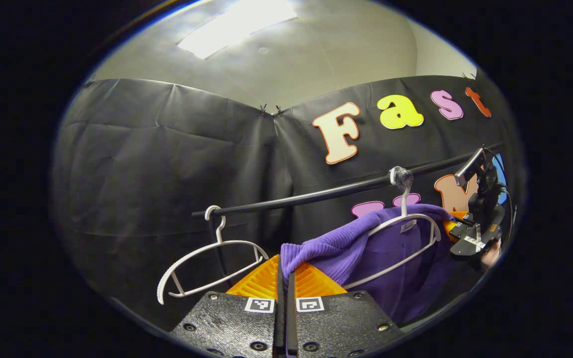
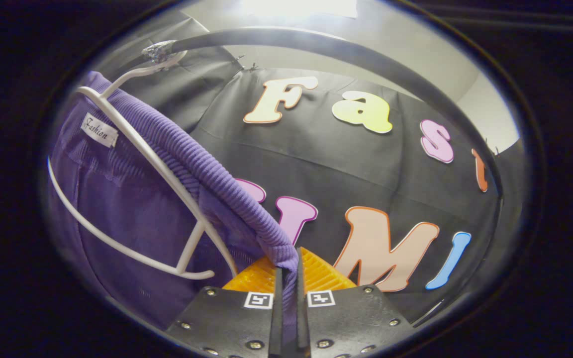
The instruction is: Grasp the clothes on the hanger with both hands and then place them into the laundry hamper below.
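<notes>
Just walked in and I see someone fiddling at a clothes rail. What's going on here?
A person is working with two handheld grippers on a purple knit garment draped over a white hanger on the black rail. The left gripper pinches one end of its ribbed edge, and the right gripper pinches the other. The garment is not yet off the hanger. A second white hanger hangs bare nearby.

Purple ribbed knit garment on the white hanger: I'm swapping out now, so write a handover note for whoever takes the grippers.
Left gripper: shut on one shoulder edge of the purple ribbed knit garment.
Right gripper: shut on the other shoulder edge.
Garment hangs on its white plastic hanger, hooked on the black rail; an empty white hanger hangs beside it.
Done: both grasps.
Left: slip garment off, lower into hamper.
</notes>
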The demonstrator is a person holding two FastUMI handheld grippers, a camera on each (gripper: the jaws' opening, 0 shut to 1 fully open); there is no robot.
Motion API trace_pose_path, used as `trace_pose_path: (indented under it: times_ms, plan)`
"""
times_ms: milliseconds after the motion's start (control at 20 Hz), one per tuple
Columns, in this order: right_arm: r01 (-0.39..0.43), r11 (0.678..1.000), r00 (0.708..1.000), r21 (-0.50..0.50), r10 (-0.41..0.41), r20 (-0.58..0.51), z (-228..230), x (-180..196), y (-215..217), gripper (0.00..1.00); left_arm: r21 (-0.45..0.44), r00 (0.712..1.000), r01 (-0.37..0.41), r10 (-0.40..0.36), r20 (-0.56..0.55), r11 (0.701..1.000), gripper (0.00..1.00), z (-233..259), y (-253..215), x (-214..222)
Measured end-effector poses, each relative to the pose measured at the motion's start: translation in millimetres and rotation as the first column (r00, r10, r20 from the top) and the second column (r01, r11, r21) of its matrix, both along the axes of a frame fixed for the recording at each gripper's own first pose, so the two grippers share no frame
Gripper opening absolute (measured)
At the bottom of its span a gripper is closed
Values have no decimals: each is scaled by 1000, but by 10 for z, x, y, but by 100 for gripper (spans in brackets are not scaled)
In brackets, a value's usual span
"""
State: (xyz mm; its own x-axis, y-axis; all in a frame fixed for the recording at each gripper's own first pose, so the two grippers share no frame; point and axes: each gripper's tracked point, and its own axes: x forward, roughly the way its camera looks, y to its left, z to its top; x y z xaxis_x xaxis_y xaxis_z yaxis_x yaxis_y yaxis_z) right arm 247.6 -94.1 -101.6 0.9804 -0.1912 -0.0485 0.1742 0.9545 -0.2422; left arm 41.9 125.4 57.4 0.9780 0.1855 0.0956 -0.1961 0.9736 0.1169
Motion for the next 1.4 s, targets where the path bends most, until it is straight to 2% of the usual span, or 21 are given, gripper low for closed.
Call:
trace_pose_path:
  times_ms: [150, 350, 500, 750, 800, 1050, 1250, 1400]
  plan:
    - [-16, 1000, 1000, 18, 16, 2, -1, 21, 31, 11, -10, 1000, 11, -11, 8, 1000, 2, 22, 96, 66]
    - [-31, 999, 1000, 16, 31, -5, 5, 49, 42, 11, 28, 999, 33, -34, 20, 999, 2, 72, 174, 111]
    - [-42, 999, 999, 13, 42, 3, 38, 40, 56, 11, 9, 998, 53, -53, 28, 999, 0, 107, 257, 157]
    - [-77, 997, 997, -20, 77, 19, 149, 3, 172, 10, 52, 999, 20, -22, 30, 998, 0, 84, 514, 230]
    - [-86, 996, 996, -26, 86, 21, 155, -3, 211, 9, 52, 999, 13, -15, 29, 999, 3, 68, 569, 257]
    - [-108, 992, 994, -61, 109, 18, 146, -16, 327, 8, 27, 1000, 2, -3, 24, 1000, 2, -81, 715, 352]
    - [-112, 993, 994, -24, 112, 17, 129, -17, 335, 8, 75, 1000, -12, 12, 0, 997, 2, -281, 803, 426]
    - [-115, 993, 993, -12, 115, 18, 143, -15, 331, 8, 64, 1000, -15, 16, -10, 998, 2, -401, 836, 503]
